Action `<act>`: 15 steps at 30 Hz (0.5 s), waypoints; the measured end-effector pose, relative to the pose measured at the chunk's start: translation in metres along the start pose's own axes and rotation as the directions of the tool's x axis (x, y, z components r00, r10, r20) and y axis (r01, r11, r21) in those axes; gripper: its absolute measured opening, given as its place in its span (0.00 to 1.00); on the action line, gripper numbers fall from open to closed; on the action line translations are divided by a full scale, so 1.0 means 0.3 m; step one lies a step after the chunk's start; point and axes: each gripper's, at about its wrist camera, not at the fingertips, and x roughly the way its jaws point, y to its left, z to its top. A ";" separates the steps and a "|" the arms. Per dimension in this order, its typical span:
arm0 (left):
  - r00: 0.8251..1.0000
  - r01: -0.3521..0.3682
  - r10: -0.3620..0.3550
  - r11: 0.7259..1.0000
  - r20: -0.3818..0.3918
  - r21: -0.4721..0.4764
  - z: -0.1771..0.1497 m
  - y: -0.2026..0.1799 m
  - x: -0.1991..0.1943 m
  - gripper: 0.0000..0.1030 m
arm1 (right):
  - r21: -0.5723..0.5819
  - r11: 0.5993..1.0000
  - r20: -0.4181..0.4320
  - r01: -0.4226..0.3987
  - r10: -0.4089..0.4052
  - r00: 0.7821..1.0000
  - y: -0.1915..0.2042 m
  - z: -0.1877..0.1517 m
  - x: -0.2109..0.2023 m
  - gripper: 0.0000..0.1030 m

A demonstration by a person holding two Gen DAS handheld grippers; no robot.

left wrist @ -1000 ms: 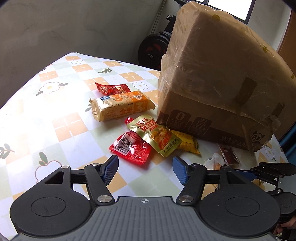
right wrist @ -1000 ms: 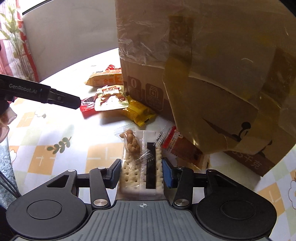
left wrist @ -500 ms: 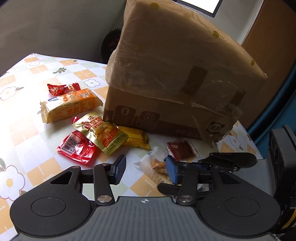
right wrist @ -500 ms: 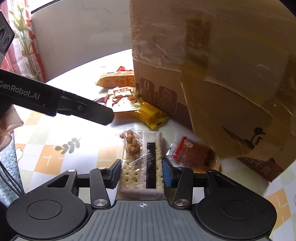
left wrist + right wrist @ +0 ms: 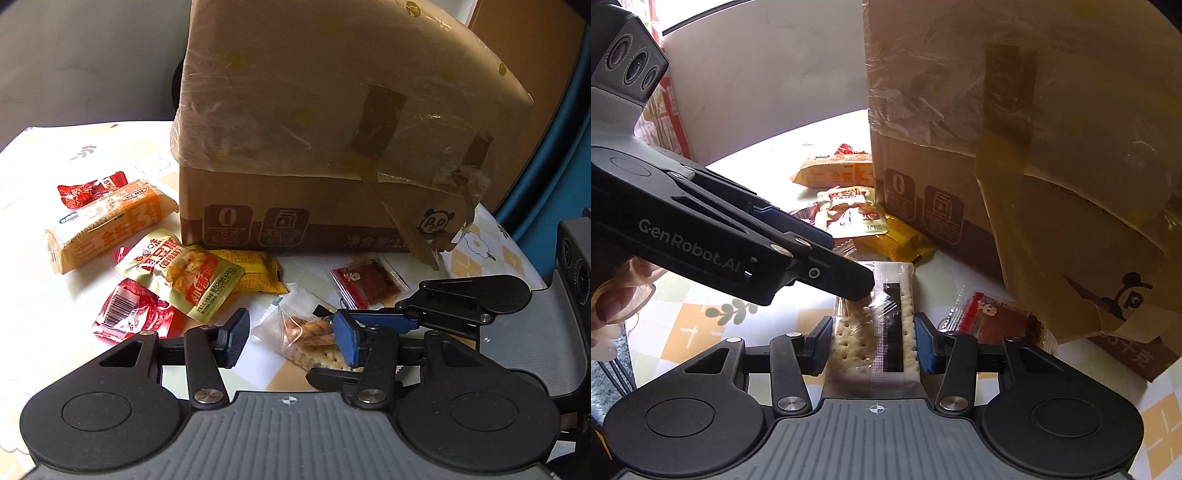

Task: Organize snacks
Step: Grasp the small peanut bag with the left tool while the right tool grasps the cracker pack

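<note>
My right gripper (image 5: 873, 341) is shut on a clear cracker packet (image 5: 873, 332), which lies on the table in front of the cardboard box (image 5: 1015, 129). My left gripper (image 5: 291, 334) is open, its tips over the far end of that packet (image 5: 317, 354), where a small twisted-pastry packet (image 5: 306, 328) lies. In the right wrist view the left gripper (image 5: 866, 288) reaches in from the left and covers that pastry packet. Whether it touches is unclear.
Loose snacks lie left of the box: an orange biscuit pack (image 5: 107, 225), a gold pouch (image 5: 184, 273), red pouches (image 5: 129, 314), a yellow pack (image 5: 255, 275). A small red packet (image 5: 367, 282) lies by the box's torn flap. The table (image 5: 37, 295) has a flowered cloth.
My left gripper has swung right from the snack pile to the cracker packet and closed in over its far end. My right gripper has kept its hold and hardly moved.
</note>
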 end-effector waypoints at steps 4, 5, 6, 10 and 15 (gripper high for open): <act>0.999 -0.043 0.044 0.998 0.011 -0.052 0.005 0.020 0.003 0.54 | 0.001 1.000 0.001 0.009 -0.009 1.000 0.006 -0.005 -0.008 0.41; 0.999 -0.048 0.049 0.997 0.012 -0.061 0.001 0.026 0.000 0.54 | 0.004 1.000 0.001 0.012 -0.012 1.000 0.006 -0.007 -0.010 0.41; 0.998 -0.054 0.055 0.996 0.014 -0.067 -0.003 0.032 -0.006 0.54 | 0.006 1.000 0.001 0.015 -0.015 1.000 0.007 -0.010 -0.014 0.41; 0.996 -0.087 0.088 0.993 0.012 -0.082 -0.028 0.060 -0.029 0.53 | 0.011 0.999 -0.002 0.035 -0.035 0.999 0.007 -0.023 -0.035 0.41; 0.991 -0.132 0.130 0.984 -0.025 -0.122 -0.074 0.134 -0.041 0.52 | 0.041 0.997 0.001 0.069 -0.069 0.998 -0.022 -0.047 -0.066 0.41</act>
